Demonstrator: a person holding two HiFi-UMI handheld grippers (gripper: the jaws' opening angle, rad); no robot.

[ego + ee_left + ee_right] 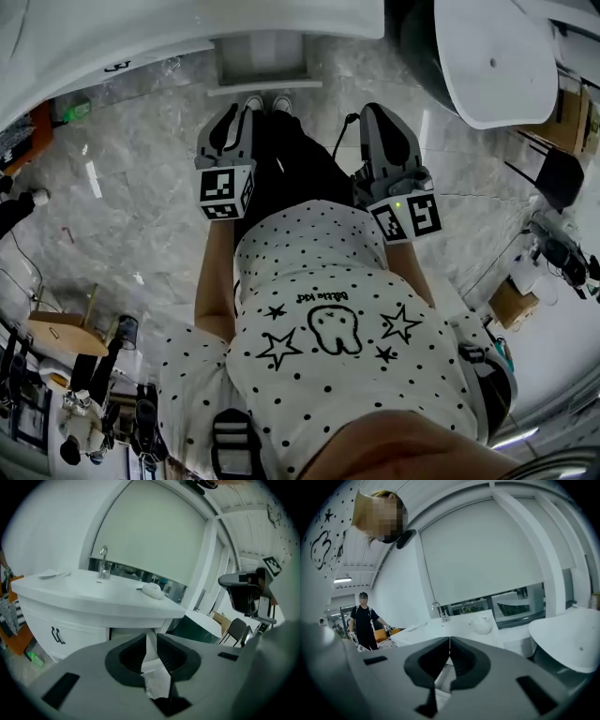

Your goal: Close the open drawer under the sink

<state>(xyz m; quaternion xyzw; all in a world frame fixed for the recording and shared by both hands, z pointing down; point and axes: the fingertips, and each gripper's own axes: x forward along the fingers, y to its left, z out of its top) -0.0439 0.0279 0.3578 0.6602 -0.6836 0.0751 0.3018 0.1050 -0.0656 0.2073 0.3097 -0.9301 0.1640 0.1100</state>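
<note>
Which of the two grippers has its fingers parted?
The left gripper: a narrow gap shows between its fingers, whereas the right gripper has its fingers touching at the tips.

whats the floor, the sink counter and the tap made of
The floor looks like polished grey marble or marble-look tile: veining and light glints. The sink counter is smooth glossy white, perhaps ceramic or solid surface; unclear which. The tap is shiny silvery metal, likely chrome-plated.

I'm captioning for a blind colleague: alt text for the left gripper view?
The left claw, jaws slightly apart and empty, points at a white sink counter with a faucet and a white lump on top; a black cabinet handle shows below left.
</note>
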